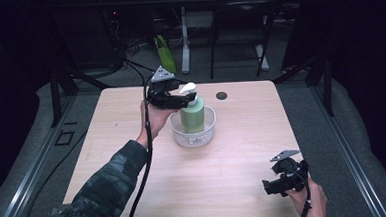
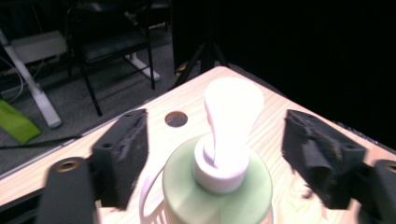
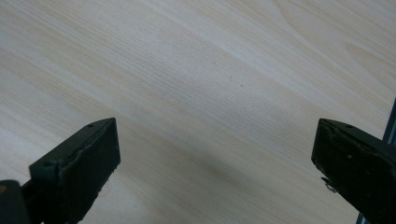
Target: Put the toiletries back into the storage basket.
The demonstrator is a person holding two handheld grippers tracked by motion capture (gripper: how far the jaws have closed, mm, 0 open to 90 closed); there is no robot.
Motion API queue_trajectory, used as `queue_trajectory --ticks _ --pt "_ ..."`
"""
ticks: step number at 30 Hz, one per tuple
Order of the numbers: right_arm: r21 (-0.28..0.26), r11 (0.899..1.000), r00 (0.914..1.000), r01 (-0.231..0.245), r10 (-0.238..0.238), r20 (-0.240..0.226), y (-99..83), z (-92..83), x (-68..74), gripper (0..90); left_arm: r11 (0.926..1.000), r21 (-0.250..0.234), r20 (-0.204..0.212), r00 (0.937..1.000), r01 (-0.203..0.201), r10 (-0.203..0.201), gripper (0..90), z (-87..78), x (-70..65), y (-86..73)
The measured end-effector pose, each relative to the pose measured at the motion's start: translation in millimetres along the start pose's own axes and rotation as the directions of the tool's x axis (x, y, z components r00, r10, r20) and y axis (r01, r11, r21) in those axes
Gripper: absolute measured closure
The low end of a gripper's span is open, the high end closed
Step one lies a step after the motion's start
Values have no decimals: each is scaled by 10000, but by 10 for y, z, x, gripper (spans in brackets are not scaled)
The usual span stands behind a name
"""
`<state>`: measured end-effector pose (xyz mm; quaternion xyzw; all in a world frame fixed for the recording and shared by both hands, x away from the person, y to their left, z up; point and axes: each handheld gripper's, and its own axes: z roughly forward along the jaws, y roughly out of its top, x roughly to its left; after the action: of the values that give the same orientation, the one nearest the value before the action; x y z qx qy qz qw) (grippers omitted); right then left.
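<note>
A pale green pump bottle [image 1: 193,116] with a white pump head [image 2: 232,109] stands upright in a small clear plastic basket [image 1: 181,135] near the middle of the wooden table [image 1: 223,157]. My left gripper [image 1: 178,100] reaches in from the bottle's left at pump height. Its jaws stand apart on either side of the pump neck [image 2: 219,161] with a gap on both sides, so it is open. Low over bare wood at the table's near right corner, my right gripper [image 1: 271,187] is open with nothing between its wide-spread jaws.
A round dark hole [image 1: 222,95] is in the tabletop behind the basket. Beyond the far edge are desk legs, a chair frame and a green bag [image 1: 164,54] on the floor. A black cable [image 1: 146,156] trails along the left forearm.
</note>
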<state>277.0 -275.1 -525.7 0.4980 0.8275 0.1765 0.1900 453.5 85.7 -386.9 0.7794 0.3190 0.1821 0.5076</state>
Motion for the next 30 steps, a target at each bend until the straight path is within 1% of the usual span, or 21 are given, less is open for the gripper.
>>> queue_trajectory --ticks 2,4,5,7,8,9,10,11,12,15,19,20,21,22,25,26,27,28,29,30 --pt "0 10000 10000 22 -22 13 0 -1 -1 5 10000 94 -26 10000 6 -5 187 -40 -4 9" --pt "4 10000 10000 8 -8 14 -1 0 -1 5 9996 281 -4 10000 -74 74 149 -86 -4 15" --pt "4 10000 10000 4 -4 14 -1 0 -1 5 9996 281 -4 10000 -74 74 147 -86 -4 15" --pt "3 10000 10000 16 -16 16 -1 -1 -1 5 9994 302 -59 9999 -139 141 134 -168 -13 9" --pt "3 10000 10000 16 -16 16 -1 -1 -1 5 9994 302 -59 9999 -139 141 129 -168 -13 9" --pt "1 10000 10000 31 -31 13 0 0 0 5 9991 352 -90 9997 -225 229 124 -220 -18 3" --pt "1 10000 10000 31 -31 13 0 0 0 5 9991 352 -90 9997 -225 229 117 -220 -18 3" --pt "6 10000 10000 47 -47 16 0 -1 0 5 9989 426 -44 9998 -211 213 105 -272 -22 -4" --pt "6 10000 10000 47 -47 16 0 -1 0 5 9989 426 -44 9998 -211 213 101 -272 -22 -4" --pt "10 10000 10000 56 -56 28 0 -1 1 5 9981 520 -72 9994 -320 324 96 -358 -31 -23" --pt "26 10000 10000 55 -56 26 1 0 4 5 9968 711 -134 9992 -375 386 78 -482 -33 -77" --pt "26 10000 10000 55 -56 26 1 0 4 5 9968 711 -134 9992 -375 386 72 -482 -33 -77" --pt "28 10000 10000 51 -51 34 1 0 3 5 9959 836 -141 9992 -355 368 72 -514 -30 -97" --pt "48 10000 10000 49 -49 57 1 3 5 5 9955 887 -120 9994 -323 335 37 -532 -30 -110" --pt "50 10000 10000 49 -50 53 1 6 5 5 9943 1016 -127 9993 -331 346 15 -627 -38 -179" --pt "50 10000 10000 49 -50 53 1 6 5 5 9943 1016 -127 9993 -331 346 9 -627 -38 -179" --pt "68 10000 10000 37 -38 63 1 8 6 5 9937 1056 -114 9992 -374 388 7 -680 -51 -219" --pt "68 10000 10000 37 -38 63 1 8 6 5 9937 1056 -114 9992 -374 388 4 -680 -51 -219" --pt "75 10000 10000 51 -52 62 1 10 7 6 9937 1050 -88 9991 -401 413 1 -730 -67 -261" --pt "75 10000 10000 51 -52 62 1 10 7 6 9937 1050 -88 9991 -401 413 1 -730 -67 -261"
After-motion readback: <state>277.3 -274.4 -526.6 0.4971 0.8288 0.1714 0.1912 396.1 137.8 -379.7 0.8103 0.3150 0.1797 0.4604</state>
